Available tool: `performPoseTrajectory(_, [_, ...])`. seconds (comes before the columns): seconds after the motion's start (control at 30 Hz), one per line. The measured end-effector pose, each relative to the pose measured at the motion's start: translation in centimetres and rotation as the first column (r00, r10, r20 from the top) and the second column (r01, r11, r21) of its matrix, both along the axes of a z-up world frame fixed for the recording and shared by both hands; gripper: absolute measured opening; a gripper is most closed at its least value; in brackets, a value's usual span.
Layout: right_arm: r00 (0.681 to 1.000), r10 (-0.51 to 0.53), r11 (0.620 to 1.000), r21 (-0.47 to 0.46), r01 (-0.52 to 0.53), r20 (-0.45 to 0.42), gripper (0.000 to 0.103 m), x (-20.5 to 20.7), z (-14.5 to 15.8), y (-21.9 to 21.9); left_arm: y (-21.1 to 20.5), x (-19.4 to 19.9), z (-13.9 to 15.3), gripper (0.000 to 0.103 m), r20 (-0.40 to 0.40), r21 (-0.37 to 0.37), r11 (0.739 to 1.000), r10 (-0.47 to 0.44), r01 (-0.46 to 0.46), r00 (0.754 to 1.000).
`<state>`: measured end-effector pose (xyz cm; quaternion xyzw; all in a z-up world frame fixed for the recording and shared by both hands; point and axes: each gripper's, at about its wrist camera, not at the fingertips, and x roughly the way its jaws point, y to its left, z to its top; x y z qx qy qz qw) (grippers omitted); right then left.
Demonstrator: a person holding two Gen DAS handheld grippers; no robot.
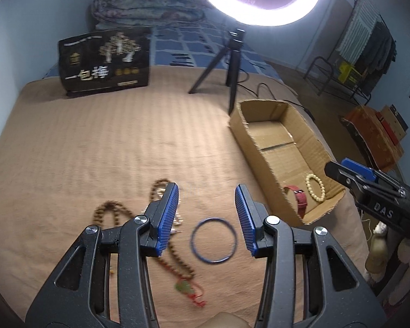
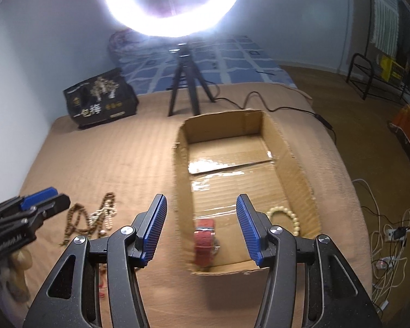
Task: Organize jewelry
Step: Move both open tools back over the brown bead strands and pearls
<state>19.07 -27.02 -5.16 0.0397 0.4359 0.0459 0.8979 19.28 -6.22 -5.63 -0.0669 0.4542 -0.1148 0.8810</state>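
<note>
My left gripper (image 1: 207, 191) is open and empty above the brown bed cover, with a blue bangle (image 1: 213, 240) lying between its fingers below. Brown bead necklaces (image 1: 114, 210) and a strand with a green pendant (image 1: 183, 287) lie to its left. An open cardboard box (image 1: 242, 125) at the right holds a red watch (image 1: 300, 198) and a cream bead bracelet (image 1: 315, 187). My right gripper (image 2: 201, 199) is open and empty over the box's (image 2: 181, 139) near end, above the red watch (image 2: 203, 242) and beside the cream bracelet (image 2: 285, 216). The bead necklaces (image 2: 91, 218) lie left of the box.
A ring light on a black tripod (image 1: 229, 63) stands at the back with its cable (image 2: 273, 106) trailing right. A black printed box (image 1: 105, 60) stands at the back left. Folded bedding (image 1: 145, 8) lies behind. The floor at the right holds a rack (image 1: 339, 73) and cables (image 2: 391, 232).
</note>
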Motion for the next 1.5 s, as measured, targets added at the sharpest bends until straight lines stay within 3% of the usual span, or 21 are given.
performPoseTrajectory(0.3, [0.997,0.074,0.997,0.003,-0.074,-0.014,0.052,-0.1,-0.2,3.1,5.5,-0.2,0.0,0.044,-0.019,0.037,0.997,0.074,-0.073,0.997])
performPoseTrajectory(0.6, [0.989,0.113,0.991,0.079,-0.105,-0.092,0.052,1.7,-2.3,6.3,9.7,0.6,-3.0,0.044,-0.107,0.008,0.99,0.141,-0.141,0.984])
performPoseTrajectory(1.0, [0.95,0.18,0.966,0.226,-0.122,-0.256,0.052,5.1,-7.9,10.5,11.4,1.3,-6.6,0.044,-0.193,0.037,0.992,0.124,-0.119,0.973])
performPoseTrajectory(1.1, [0.934,0.213,0.962,0.226,-0.151,-0.288,0.052,5.4,-9.2,11.6,11.8,1.5,-7.4,0.044,-0.209,0.039,0.992,0.124,-0.119,0.97])
performPoseTrajectory(1.2, [0.921,0.233,0.962,0.212,-0.172,-0.311,0.042,5.5,-10.1,12.6,12.1,1.7,-8.3,0.044,-0.229,0.037,0.992,0.123,-0.117,0.966])
performPoseTrajectory(1.5, [0.898,0.254,0.959,0.217,-0.184,-0.359,0.034,6.4,-12.2,14.3,13.1,2.3,-9.8,0.044,-0.27,0.007,0.99,0.134,-0.138,0.953])
